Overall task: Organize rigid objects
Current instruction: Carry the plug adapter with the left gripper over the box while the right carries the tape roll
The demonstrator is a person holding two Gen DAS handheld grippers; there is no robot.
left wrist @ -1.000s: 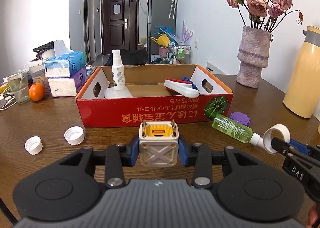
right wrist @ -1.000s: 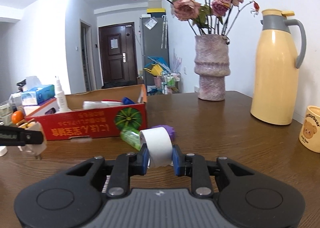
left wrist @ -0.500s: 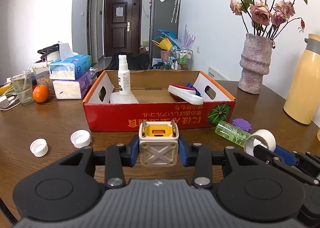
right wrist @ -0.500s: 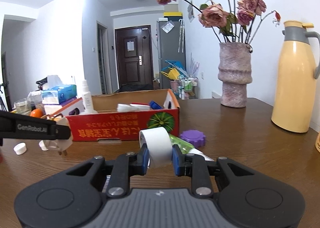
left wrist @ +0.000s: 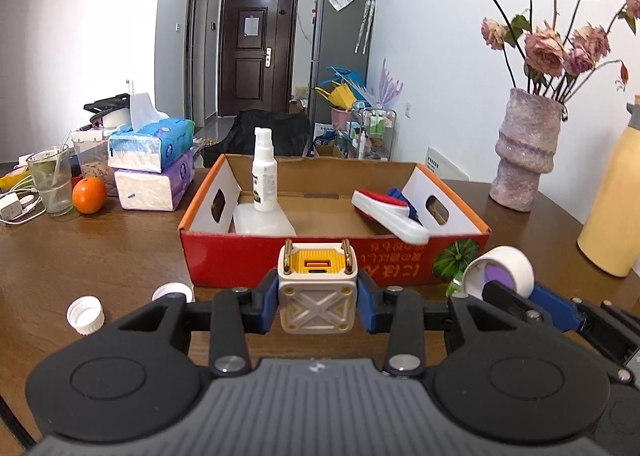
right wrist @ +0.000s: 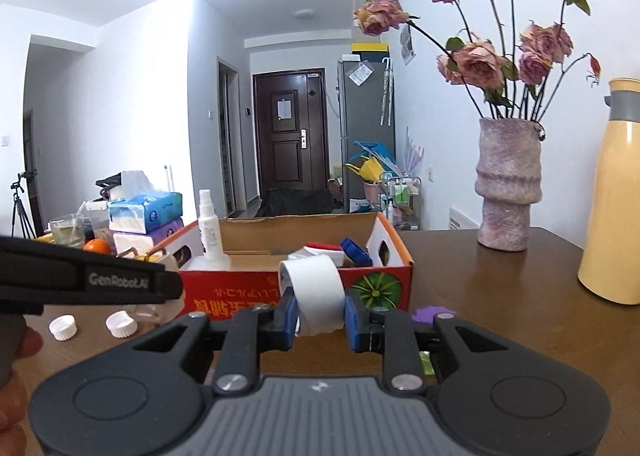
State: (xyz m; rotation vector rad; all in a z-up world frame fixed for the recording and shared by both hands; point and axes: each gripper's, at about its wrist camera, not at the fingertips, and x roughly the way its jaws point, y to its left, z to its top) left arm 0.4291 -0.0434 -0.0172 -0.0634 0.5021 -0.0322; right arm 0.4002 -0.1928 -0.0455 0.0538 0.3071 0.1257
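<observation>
**Cardboard box ahead, both grippers loaded**

Cardboard, red on the outside, the open box (left wrist: 334, 256) sits just ahead of both grippers, already holding a white spray bottle (left wrist: 264, 176) and a red-and-white case (left wrist: 390, 214). The left gripper (left wrist: 317, 292) is clamped on a cube-shaped charger plug (left wrist: 317, 298), prongs pointing up. To its right, the right gripper (right wrist: 318, 310) squeezes the white cap (right wrist: 316, 294) of a small green bottle, whose body hangs mostly hidden below the fingers. Both loads appear lifted off the wooden table (left wrist: 100, 252), short of the box's front wall.

Risks, as I judge them: the grippers sit close together, so a shared approach could knock them into each other. The bottle, held only by its cap, may swing and clip the box's near wall, or twist loose. Two loose white caps (left wrist: 86, 314) lie to the left of the left gripper, and a low sweep could scatter them.
</observation>
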